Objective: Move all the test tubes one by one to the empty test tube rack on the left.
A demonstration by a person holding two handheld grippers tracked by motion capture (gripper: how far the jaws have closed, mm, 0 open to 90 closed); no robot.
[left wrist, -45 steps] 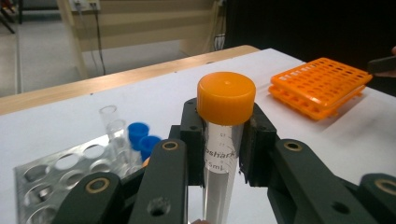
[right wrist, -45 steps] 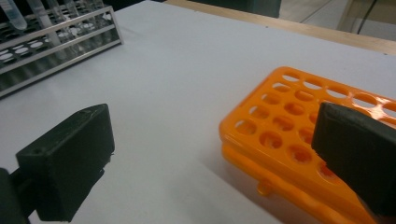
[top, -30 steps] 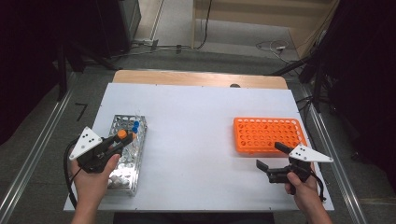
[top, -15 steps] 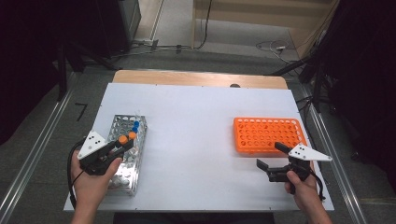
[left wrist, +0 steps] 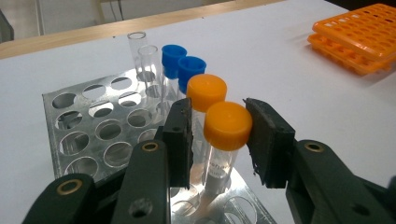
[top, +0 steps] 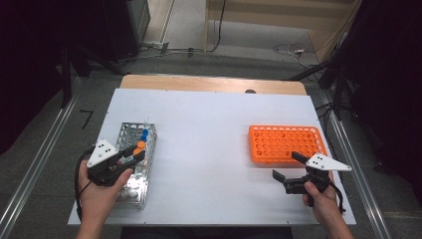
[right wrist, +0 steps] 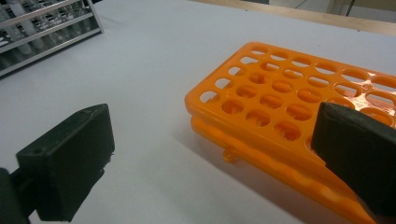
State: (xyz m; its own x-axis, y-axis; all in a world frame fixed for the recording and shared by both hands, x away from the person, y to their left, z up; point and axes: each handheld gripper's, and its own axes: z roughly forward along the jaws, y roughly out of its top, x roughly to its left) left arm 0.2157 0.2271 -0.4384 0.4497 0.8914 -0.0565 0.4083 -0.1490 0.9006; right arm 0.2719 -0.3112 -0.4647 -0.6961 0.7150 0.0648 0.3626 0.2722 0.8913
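step in hand: the pick. the left gripper (left wrist: pixel 219 140) is lined up on the nearest orange-capped tube (left wrist: pixel 226 128), which stands upright in the metal rack (left wrist: pixel 74 140) at the table's left.
left jaws: partly open, one pad on each side of the orange cap. a thin gap seems to show on both sides, so by my read nothing is clamped.
tube row: a second orange-capped tube (left wrist: pixel 205 92) sits just behind, then two blue-capped tubes (left wrist: pixel 180 60) and two open glass tubes (left wrist: pixel 140 51).
right gripper: the right gripper (top: pixel 287 172) hovers low by the near edge of the orange rack (top: pixel 286 142), jaws spread wide, holding nothing.
orange rack: at the table's right, well apart from the metal rack; every hole i can see looks unfilled.
next move calls for: close squarely on or just under the cap, then a straight vertical lift, so the tube clears its hole without nudging the neighbour behind it.
after that: probably a carry across to the orange rack.
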